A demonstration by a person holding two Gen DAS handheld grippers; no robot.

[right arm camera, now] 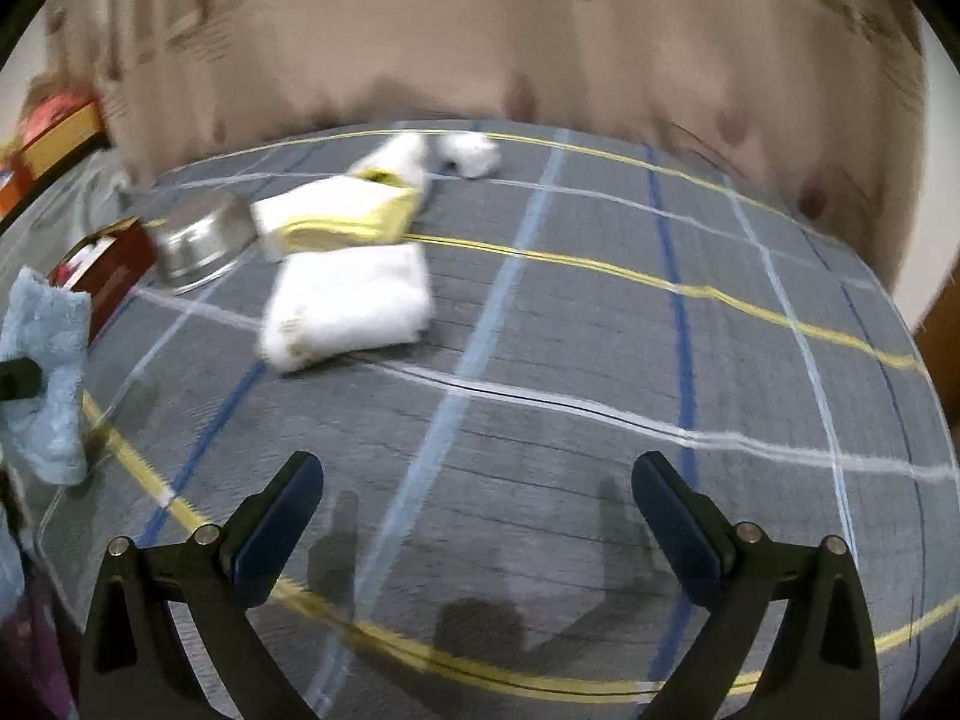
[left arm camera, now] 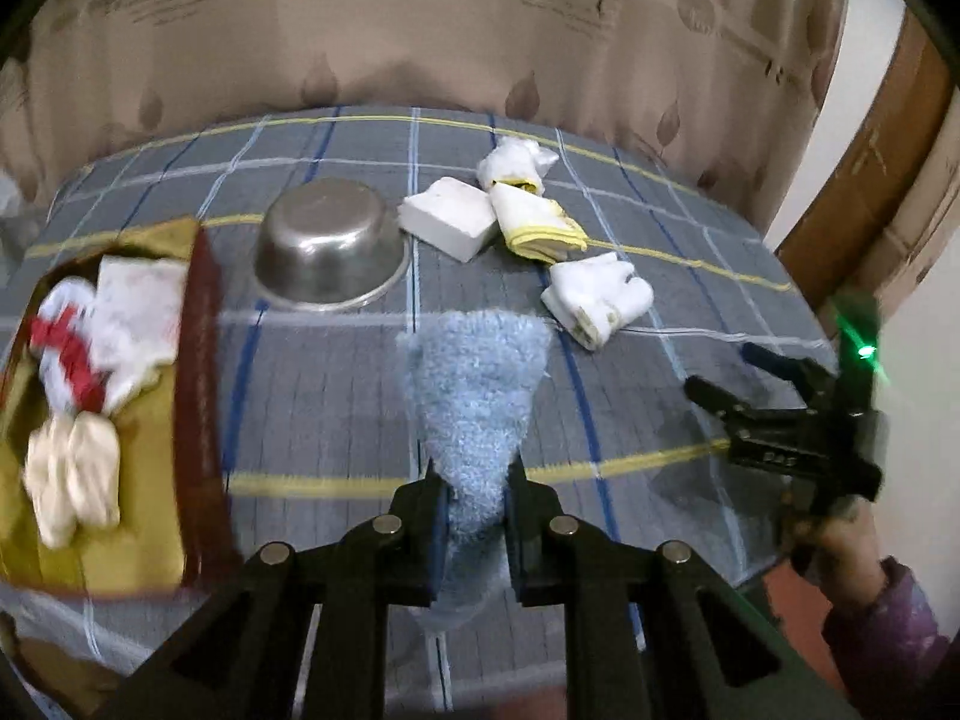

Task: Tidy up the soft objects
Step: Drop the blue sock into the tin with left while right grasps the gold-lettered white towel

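Note:
My left gripper (left arm camera: 476, 486) is shut on a fluffy light blue cloth (left arm camera: 474, 384) and holds it above the table; the cloth also shows at the left of the right wrist view (right arm camera: 48, 354). A red box (left arm camera: 198, 396) at the left holds white and red soft items (left arm camera: 78, 360). On the table lie a folded white towel (left arm camera: 597, 297), a yellow-edged white cloth (left arm camera: 537, 222), a white block (left arm camera: 450, 216) and a small white bundle (left arm camera: 516, 159). My right gripper (right arm camera: 477, 480) is open and empty above the plaid tablecloth, to the right of the towel (right arm camera: 348, 303).
An upturned steel bowl (left arm camera: 330, 252) stands between the box and the white block. A plaid cloth (right arm camera: 600, 360) covers the round table. A patterned curtain (left arm camera: 420, 30) hangs behind. A wooden door (left arm camera: 870, 180) is at the right.

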